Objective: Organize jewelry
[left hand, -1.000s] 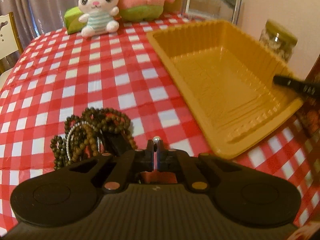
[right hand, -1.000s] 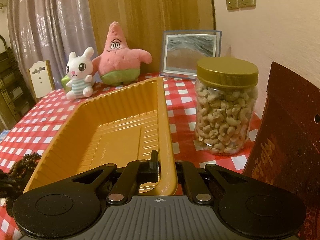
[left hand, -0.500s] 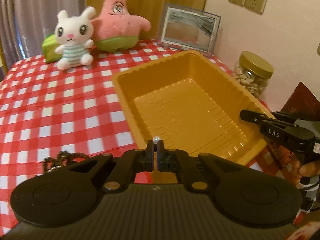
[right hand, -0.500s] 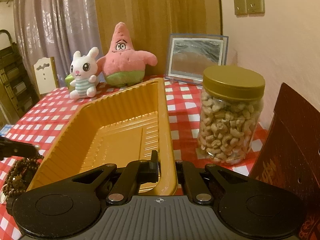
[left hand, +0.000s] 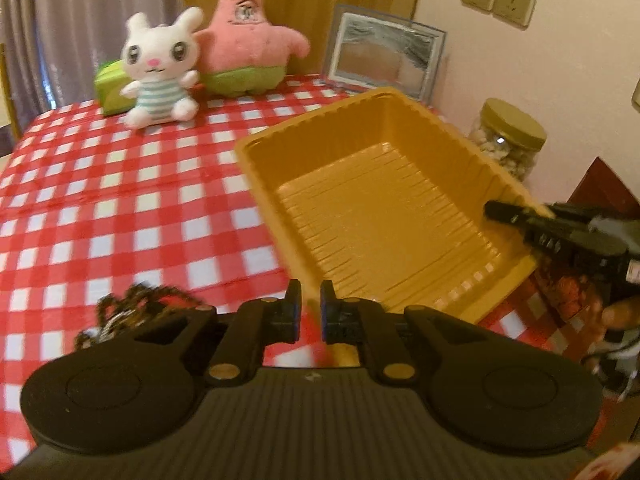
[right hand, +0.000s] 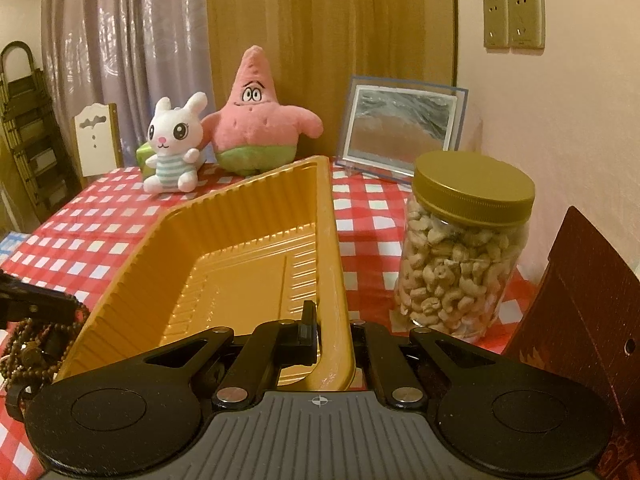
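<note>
Beads: dark brown bead strands (left hand: pixel 132 312) sit heaped on the red-and-white checked bench (left hand: pixel 120 200), just left of the left tool and partly hidden behind its body; the pile is blurred here. In the right wrist view the same beads (right hand: pixel 28 344) show at the far left edge, beside the tray's near corner.
Left tool: left tool (left hand: pixel 311 308) hangs over the bench at the tray's near left corner, pointing down and forward. Its jaws have just been opening and now stand a narrow gap apart, with nothing between them; only checked cloth shows through the gap.
Tray: yellow ribbed tray (left hand: pixel 500 184) lies on the bench to the right of the beads, and its floor looks bare. Same tray (right hand: pixel 332 248) fills the middle of the right wrist view.
Right tool: right tool (right hand: pixel 328 332) is clamped on the tray's near right rim, one finger inside the wall and the other outside. From the left wrist view it (left hand: pixel 520 216) reaches in from the right edge, onto that same rim.
Hand: fingers of a hand (left hand: pixel 620 316) show below the right tool at the right edge.
Jar: clear jar of cashews with a gold lid (right hand: pixel 464 248) stands just right of the tray.
Back of bench: white plush rabbit (left hand: pixel 160 68), pink starfish plush (left hand: pixel 248 40) and a framed picture (left hand: pixel 384 56) stand well behind the tray.
</note>
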### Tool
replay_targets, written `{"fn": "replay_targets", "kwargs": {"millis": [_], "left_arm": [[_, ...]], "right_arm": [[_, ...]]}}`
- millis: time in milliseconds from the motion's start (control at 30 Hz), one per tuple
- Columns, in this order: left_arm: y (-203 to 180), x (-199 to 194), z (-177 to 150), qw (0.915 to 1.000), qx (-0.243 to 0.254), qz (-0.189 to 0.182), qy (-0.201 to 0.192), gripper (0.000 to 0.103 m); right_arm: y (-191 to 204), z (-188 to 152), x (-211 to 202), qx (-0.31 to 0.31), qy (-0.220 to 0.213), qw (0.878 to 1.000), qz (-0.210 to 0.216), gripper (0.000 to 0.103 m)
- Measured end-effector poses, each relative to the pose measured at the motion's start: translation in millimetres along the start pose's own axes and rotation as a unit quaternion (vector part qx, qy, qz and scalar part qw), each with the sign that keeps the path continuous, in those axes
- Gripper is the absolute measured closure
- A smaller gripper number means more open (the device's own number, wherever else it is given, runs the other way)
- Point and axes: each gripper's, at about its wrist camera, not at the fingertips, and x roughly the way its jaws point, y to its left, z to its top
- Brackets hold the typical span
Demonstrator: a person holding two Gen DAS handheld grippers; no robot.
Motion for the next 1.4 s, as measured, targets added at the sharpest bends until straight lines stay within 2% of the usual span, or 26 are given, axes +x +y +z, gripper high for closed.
{"fn": "replay_targets", "kwargs": {"millis": [300,567,833,1267,1400], "left_arm": [[35.5,12.6,-30.4,0.9970,-0.030,0.049,0.052,0.095],[39.4,25.6,-37.6,0.9953,-0.029,0.050,0.077,0.095],[37.5,38.8,-37.3,0.9949,-0.017,0.057,0.081,0.095],[23.0,45.0,-39.4,0.9936,0.038,0.077,0.073,0.095],[19.4,45.2,-41.9,0.9925,0.052,0.087,0.068,0.099]], "right_arm": [[-0.3,1.0,-2.7,-0.004,0.001,1.000,-0.001,0.099],[-0.7,0.7,-5.2,-0.002,0.003,1.000,-0.004,0.099],[1.0,1.4,-4.5,0.001,0.004,1.000,-0.007,0.099],[3.0,1.3,-3.0,0.001,0.006,1.000,-0.007,0.099],[3.1,1.8,-2.7,0.001,0.006,1.000,-0.006,0.099]]}}
